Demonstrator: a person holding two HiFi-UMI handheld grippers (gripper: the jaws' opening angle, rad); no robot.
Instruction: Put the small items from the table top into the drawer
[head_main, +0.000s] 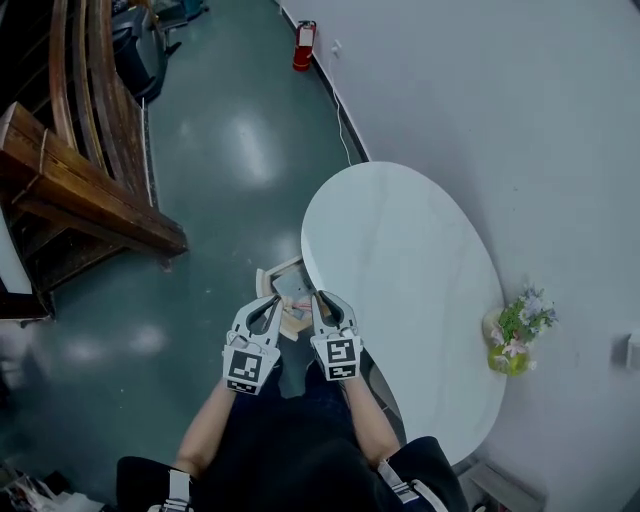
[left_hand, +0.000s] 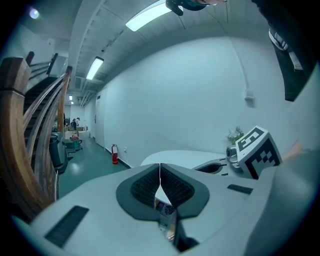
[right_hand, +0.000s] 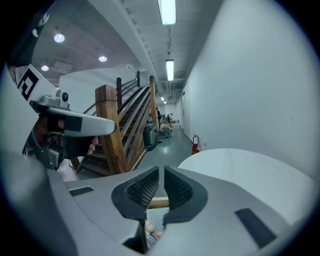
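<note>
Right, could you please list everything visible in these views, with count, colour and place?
table: one, white, oval, against the right wall
flower pot: one, yellow-green with pale flowers, at the table's right edge by the wall
drawer: one, pale wood, open at the table's left edge, things inside
fire extinguisher: one, red, on the floor by the far wall
staircase: one, brown wood, left
cable: one, white, along the wall foot
left gripper: one, grey-white, above the drawer, jaws together, empty
right gripper: one, grey-white, beside it, jaws a narrow gap apart, nothing between
</note>
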